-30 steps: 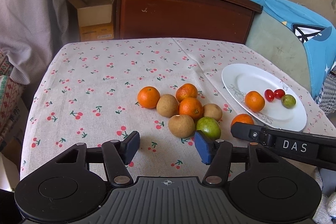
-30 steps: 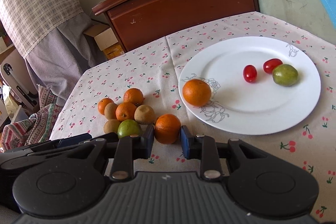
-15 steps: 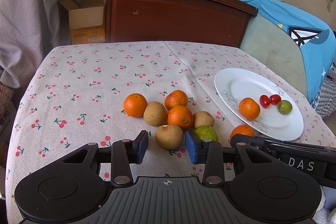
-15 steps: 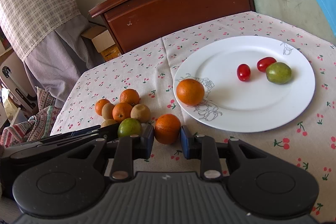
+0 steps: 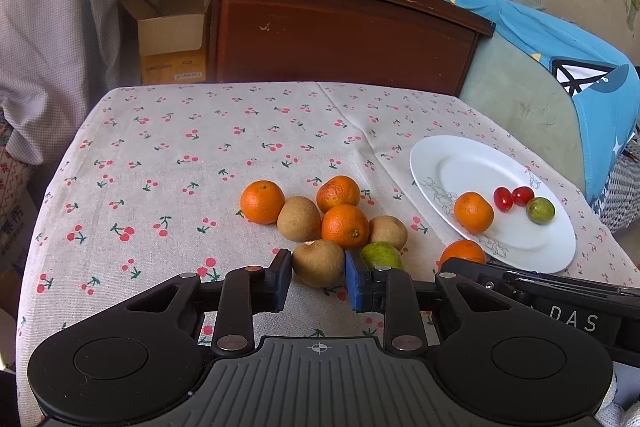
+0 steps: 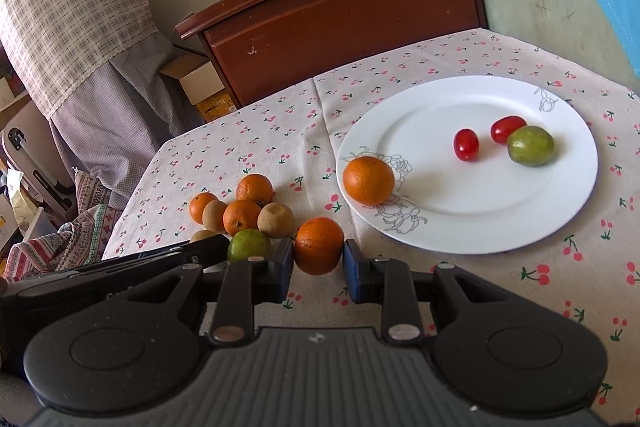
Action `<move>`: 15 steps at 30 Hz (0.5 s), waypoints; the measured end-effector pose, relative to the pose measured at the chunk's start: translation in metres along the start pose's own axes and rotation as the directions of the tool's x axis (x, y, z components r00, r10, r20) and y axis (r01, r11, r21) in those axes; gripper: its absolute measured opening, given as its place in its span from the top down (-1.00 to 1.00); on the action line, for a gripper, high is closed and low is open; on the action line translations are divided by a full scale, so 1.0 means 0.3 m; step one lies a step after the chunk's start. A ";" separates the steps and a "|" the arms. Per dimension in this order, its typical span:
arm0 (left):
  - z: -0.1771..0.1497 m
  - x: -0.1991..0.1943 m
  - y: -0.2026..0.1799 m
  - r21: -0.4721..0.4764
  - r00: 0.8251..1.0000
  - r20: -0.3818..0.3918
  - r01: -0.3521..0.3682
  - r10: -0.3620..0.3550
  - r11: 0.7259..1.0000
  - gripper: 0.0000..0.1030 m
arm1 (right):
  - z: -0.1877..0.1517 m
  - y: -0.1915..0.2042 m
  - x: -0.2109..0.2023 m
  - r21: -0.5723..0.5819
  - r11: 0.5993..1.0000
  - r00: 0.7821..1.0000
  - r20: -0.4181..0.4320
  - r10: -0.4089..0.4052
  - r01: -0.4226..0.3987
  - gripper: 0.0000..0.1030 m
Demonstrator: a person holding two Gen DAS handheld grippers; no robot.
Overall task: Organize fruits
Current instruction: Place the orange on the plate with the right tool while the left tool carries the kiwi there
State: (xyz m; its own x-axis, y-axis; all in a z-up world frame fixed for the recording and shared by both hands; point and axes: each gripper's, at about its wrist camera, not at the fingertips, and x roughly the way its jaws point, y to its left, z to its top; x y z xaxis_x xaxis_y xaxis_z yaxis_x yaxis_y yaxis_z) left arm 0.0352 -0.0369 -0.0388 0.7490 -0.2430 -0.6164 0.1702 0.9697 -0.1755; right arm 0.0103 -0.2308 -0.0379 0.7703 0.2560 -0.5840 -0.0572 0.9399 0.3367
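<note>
A pile of oranges, brown fruits and one green fruit (image 5: pixel 381 255) lies on the cherry-print tablecloth. My left gripper (image 5: pixel 318 277) is at the near edge of the pile, its jaws closing with the pads pressed on both sides of the nearest brown fruit (image 5: pixel 318 263). My right gripper (image 6: pixel 318 265) is shut on an orange (image 6: pixel 319 245) that rests on the cloth between the pile and the white plate (image 6: pixel 440 99). The plate (image 5: pixel 460 163) holds an orange (image 6: pixel 368 180), two cherry tomatoes (image 6: pixel 466 145) and a green fruit (image 6: pixel 530 145).
A dark wooden cabinet (image 5: pixel 340 27) with a red snack pack on top stands behind the table. A cardboard box (image 5: pixel 172 35) sits on the floor at its left. A green chair with a blue cloth (image 5: pixel 560 75) is at the right of the table.
The left gripper's jaws have come in from wide apart onto the brown fruit, and the view has edged closer to the pile. The right gripper still holds the orange in the same place.
</note>
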 end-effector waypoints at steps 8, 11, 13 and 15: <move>0.049 -0.031 -0.034 -0.024 0.998 0.037 0.043 -0.042 0.999 0.50 | 0.029 -0.016 -0.033 0.019 1.000 0.999 0.048 -0.003 0.002 0.48; 0.067 -0.026 -0.068 -0.008 0.997 0.046 0.064 -0.063 0.998 0.50 | 0.036 -0.026 -0.036 0.031 1.000 0.998 0.058 -0.009 0.007 0.48; 0.078 -0.018 -0.089 -0.002 0.996 0.047 0.080 -0.079 0.997 0.49 | 0.042 -0.033 -0.038 0.037 0.999 0.998 0.065 -0.014 0.012 0.48; 0.086 -0.007 -0.108 0.002 0.995 0.047 0.094 -0.094 0.996 0.49 | 0.048 -0.043 -0.037 0.047 0.999 0.997 0.071 -0.021 0.018 0.48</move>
State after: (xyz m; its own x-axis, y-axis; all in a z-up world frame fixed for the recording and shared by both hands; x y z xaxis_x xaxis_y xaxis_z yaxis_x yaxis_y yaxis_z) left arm 0.0447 -0.0670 -0.0121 0.7588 -0.3311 -0.5608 0.2405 0.9427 -0.2313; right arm 0.0117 -0.2491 -0.0252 0.8148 0.2196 -0.5366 -0.0137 0.9325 0.3608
